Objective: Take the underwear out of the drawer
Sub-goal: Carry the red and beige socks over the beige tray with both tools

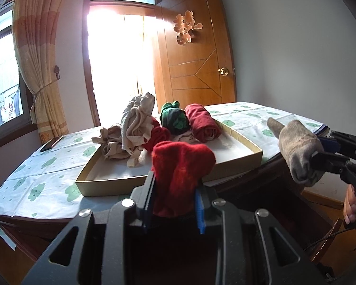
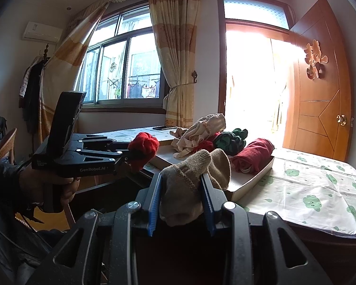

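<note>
Left wrist view — left gripper (image 1: 175, 190) clamps red garment (image 1: 181, 168); right gripper (image 2: 181, 194) clamps beige garment (image 2: 189, 178) — both beside tray (image 1: 239, 163).

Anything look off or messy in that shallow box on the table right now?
The beige garment lies loosely heaped and spills over the cardboard box rim at its left, unlike the tidy dark red roll. Nothing looks damaged.
</note>
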